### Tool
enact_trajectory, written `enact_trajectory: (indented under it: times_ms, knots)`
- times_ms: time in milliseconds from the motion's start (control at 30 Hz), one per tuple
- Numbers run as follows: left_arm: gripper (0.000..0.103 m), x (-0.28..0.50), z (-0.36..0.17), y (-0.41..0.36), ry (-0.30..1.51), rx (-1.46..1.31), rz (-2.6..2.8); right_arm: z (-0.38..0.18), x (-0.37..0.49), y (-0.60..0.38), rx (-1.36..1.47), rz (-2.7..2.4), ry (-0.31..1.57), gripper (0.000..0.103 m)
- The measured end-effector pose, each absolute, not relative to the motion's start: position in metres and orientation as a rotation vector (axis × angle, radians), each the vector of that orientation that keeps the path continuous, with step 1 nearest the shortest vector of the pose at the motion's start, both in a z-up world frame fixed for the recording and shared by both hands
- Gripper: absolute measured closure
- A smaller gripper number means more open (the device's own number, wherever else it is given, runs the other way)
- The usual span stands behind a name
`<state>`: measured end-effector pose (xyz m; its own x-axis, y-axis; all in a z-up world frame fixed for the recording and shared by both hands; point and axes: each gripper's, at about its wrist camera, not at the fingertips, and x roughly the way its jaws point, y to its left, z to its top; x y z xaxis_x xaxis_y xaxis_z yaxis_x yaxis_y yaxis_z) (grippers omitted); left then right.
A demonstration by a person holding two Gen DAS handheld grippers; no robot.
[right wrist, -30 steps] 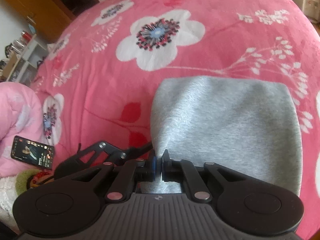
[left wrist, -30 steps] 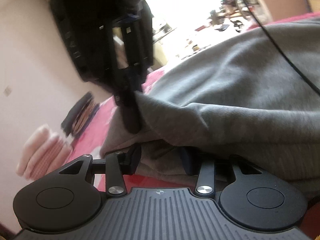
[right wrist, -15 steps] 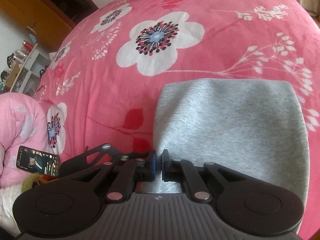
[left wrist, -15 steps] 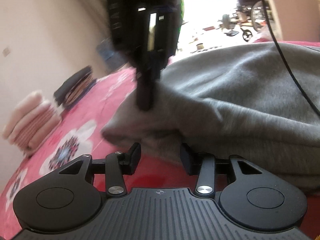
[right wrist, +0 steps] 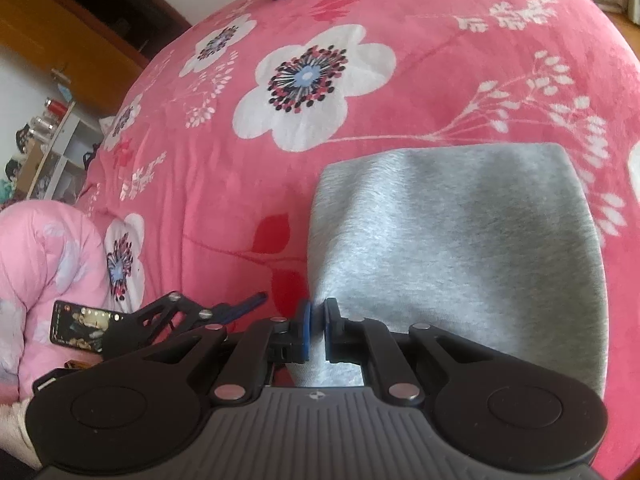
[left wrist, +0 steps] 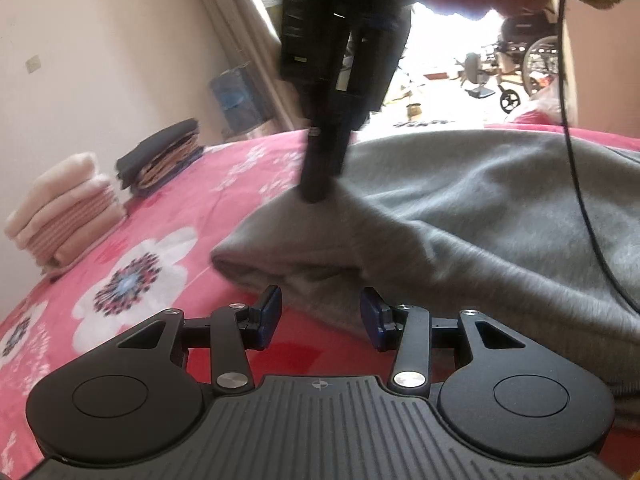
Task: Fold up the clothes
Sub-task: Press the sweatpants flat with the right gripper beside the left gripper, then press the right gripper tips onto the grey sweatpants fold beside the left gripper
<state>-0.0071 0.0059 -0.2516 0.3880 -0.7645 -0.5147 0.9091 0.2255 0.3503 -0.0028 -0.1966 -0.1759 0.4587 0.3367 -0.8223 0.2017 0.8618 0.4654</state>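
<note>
A grey garment (right wrist: 460, 248) is being shown lying on a pink blanket with big white flowers (right wrist: 312, 88). In the right wrist view, the edge of the grey cloth is being pinched by the right gripper (right wrist: 316, 316), whose blue pads are being pressed almost together with a thin bit of cloth between them. From this view the garment is being seen as a neat flat piece with a rounded far edge. A phone (right wrist: 78, 326) with a lit screen is being shown on a pale pink quilt (right wrist: 44, 260) at the left, and this is not being shown in the other view. In the left wrist view, the left gripper (left wrist: 320, 318) is being held with its jaws apart, and the folded edge of the garment (left wrist: 460, 216) is being shown just in front of them, between the pads but not squeezed. The right gripper (left wrist: 318, 188) is being seen here from outside, coming down from above onto the cloth. Only this view is showing two stacks of folded clothes, a pink one (left wrist: 64, 212) and a dark one (left wrist: 160, 160), near the wall.
</note>
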Motion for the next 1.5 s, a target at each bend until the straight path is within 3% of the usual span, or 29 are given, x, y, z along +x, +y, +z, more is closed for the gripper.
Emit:
enact_trajectory:
  times_ms: [433, 733, 900, 1333, 1500]
  knots:
    - [0.060, -0.017, -0.272, -0.017, 0.172, 0.726, -1.228, -0.180, 0.008, -0.180, 0.526, 0.147, 1.114, 0.098]
    - [0.058, -0.008, -0.271, -0.003, 0.274, 0.630, -1.183, -0.189, 0.014, -0.170, 0.508, 0.198, 1.134, 0.096]
    - [0.057, -0.002, -0.270, 0.004, 0.335, 0.563, -1.165, -0.172, 0.005, -0.189, 0.531, 0.180, 1.010, 0.096]
    - [0.057, -0.009, -0.275, -0.007, 0.338, 0.547, -1.170, -0.200, 0.000, -0.148, 0.195, 0.250, 1.101, 0.096]
    - [0.052, 0.003, -0.268, 0.009, 0.444, 0.468, -1.122, -0.211, 0.000, -0.136, 0.070, 0.263, 1.097, 0.096]
